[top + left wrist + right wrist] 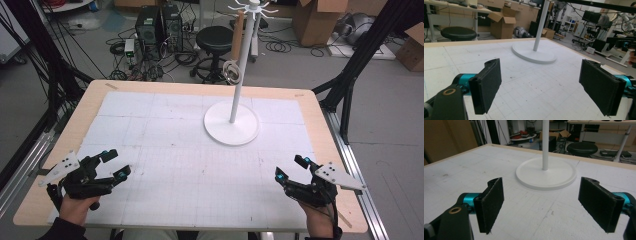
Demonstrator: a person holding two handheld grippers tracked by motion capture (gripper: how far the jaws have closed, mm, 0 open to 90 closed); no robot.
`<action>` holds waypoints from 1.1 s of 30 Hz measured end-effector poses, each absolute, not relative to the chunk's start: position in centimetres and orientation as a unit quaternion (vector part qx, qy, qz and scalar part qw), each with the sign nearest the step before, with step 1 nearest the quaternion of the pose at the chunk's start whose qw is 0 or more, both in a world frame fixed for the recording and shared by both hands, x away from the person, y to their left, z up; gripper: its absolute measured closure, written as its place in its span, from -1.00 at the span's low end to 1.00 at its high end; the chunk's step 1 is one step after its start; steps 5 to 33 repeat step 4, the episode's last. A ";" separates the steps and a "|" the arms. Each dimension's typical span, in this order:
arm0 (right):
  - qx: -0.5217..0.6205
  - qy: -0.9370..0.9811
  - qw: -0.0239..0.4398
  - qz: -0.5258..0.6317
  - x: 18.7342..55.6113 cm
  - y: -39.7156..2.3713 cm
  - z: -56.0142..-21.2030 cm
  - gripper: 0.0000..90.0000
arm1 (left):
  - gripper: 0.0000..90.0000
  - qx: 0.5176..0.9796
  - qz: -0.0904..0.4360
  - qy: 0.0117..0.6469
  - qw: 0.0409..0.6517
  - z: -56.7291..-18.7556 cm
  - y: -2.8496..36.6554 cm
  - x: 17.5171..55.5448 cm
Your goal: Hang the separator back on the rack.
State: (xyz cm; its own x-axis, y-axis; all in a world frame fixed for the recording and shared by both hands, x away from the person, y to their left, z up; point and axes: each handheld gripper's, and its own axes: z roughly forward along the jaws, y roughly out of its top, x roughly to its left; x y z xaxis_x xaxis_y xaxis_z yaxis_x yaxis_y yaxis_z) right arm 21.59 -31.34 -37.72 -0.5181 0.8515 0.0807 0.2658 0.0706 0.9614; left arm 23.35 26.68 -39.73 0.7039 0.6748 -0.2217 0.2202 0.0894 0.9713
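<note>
white gridded worktop point(165, 150) bears a stand point(231, 122); left claw point(113, 165) and right claw point(290, 167) rest spread, empty, ready to reach it.

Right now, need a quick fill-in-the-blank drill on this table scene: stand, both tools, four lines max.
1. The white stand has a round base and a tall ____ pole.
2. Both the left tool and the right tool have their jaws ____.
3. Between each tool's jaws there is ____.
4. The stand is on the table's ____ half, away from the person.

Missing words: white; open; nothing; far
</note>
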 end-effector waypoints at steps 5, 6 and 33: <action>0.412 0.681 0.267 0.543 21.6 -31.4 -37.7 -0.58 | -0.59 0.653 0.174 0.345 0.652 -39.8 26.7 23.3; 0.412 0.681 0.267 0.543 21.6 -31.4 -37.7 -0.58 | -0.59 0.653 0.174 0.345 0.652 -39.8 26.7 23.3; 0.412 0.681 0.267 0.543 21.6 -31.4 -37.7 -0.58 | -0.59 0.653 0.174 0.345 0.652 -39.8 26.7 23.3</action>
